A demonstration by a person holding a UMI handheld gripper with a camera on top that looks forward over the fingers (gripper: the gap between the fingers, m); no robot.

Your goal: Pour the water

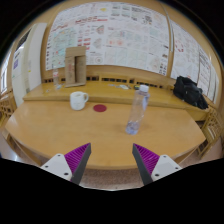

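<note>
Gripper (112, 162) fingers spread wide apart, nothing btwn them, purple pads (70, 160) facing inward w/ only bare wooden table (60, 125) showing in the gap. Clear plastic water bottle (137, 110) stands upright on table, beyond the fingers & a bit toward the right finger's side, well apart from both. White mug (78, 100) sits further back, on the left finger's side, handle pointing toward the bottle. Small red disc (100, 108) lies flat btwn mug & bottle, closer to mug. Brown cardboard box (74, 62) stands behind mug. Black bag (189, 92) rests at far right. Wall behind covered w/ paper posters (108, 32); text too small to read.
</note>
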